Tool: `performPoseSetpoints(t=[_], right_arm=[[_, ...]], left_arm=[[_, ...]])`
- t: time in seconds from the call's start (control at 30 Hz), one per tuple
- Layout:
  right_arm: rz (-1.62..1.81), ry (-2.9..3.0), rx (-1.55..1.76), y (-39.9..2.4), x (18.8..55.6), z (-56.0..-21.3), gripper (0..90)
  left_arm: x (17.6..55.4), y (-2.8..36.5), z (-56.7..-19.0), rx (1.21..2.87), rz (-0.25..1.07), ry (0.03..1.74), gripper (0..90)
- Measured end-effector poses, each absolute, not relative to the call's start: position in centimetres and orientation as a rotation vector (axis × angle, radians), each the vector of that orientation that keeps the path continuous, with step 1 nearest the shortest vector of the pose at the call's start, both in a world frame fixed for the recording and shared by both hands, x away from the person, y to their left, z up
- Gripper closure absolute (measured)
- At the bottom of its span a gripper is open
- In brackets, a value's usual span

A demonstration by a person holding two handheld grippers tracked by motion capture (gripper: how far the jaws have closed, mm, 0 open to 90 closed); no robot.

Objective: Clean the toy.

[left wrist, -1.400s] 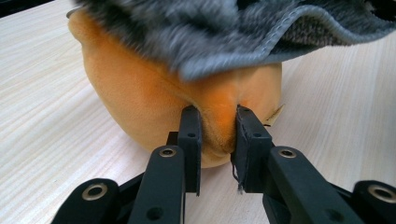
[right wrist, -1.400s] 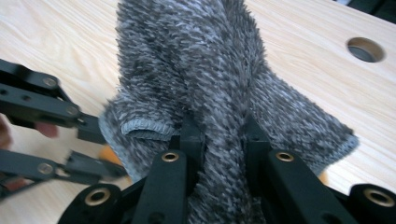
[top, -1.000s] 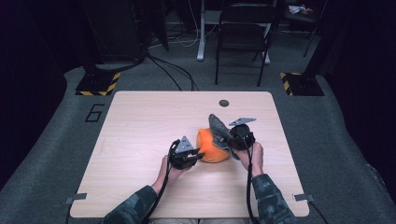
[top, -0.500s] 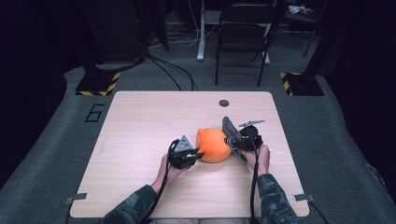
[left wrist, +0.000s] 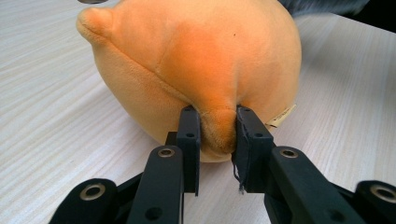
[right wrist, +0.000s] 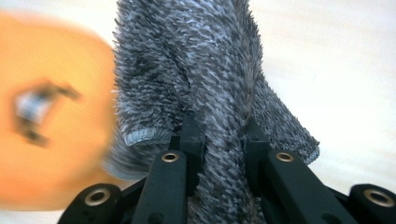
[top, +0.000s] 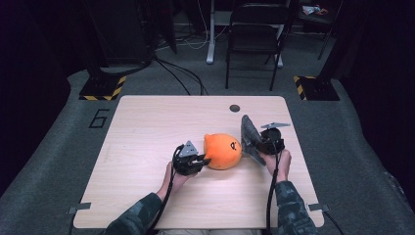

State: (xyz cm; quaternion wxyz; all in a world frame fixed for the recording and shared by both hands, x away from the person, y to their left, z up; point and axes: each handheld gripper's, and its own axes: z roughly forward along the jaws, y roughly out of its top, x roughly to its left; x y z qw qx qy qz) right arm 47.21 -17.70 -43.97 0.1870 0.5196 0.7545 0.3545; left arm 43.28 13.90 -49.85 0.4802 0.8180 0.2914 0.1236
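Orange plush toy [top: 222, 151] on table [top: 147, 127], pinched by left gripper [left wrist: 215, 133], grey fuzzy cloth [right wrist: 205, 84] clamped upright in right gripper [right wrist: 218, 135] just right of it

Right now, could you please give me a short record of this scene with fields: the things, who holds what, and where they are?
surface: light wooden table
thing 1: round orange plush toy, lying on the table near its middle
thing 2: grey fuzzy cloth, lifted, apart from the toy on its right
left hand-held gripper: shut, pinching a fold of the toy's fabric
right hand-held gripper: shut on the cloth
behind table: black folding chair
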Motion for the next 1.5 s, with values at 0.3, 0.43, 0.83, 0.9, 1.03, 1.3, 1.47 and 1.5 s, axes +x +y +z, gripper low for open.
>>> performPoseSetpoints(t=[0.3,0.43,0.83,0.9,1.03,1.3,1.47,1.5], right_arm=[[1.085,2.285,1.301,-12.6,46.0,-42.9,75.9],[1.063,2.265,1.320,-12.3,46.4,-44.0,75.9],[1.032,2.244,1.321,-12.1,46.6,-44.5,75.4],[1.035,2.243,1.302,-12.4,46.7,-44.5,75.2],[1.073,2.222,1.313,-12.8,46.5,-43.4,74.6],[1.213,2.243,1.214,-10.6,44.2,-39.6,74.5],[1.230,2.326,1.147,-7.9,43.7,-39.9,74.2],[1.216,2.335,1.145,-7.6,43.9,-40.4,74.1]], left_arm=[[43.3,14.0,-49.9,1.982,0.319,0.703,70.8],[42.8,14.0,-49.8,2.003,0.373,0.708,54.7],[42.4,11.9,-51.1,2.030,0.472,0.695,57.2],[42.4,11.8,-51.0,2.018,0.469,0.705,66.5],[42.4,12.0,-50.7,2.005,0.428,0.712,74.7],[42.1,12.6,-48.7,1.950,0.384,0.702,77.8],[41.8,12.5,-48.6,1.960,0.380,0.688,78.1],[41.8,12.5,-48.6,1.969,0.379,0.680,78.3]])
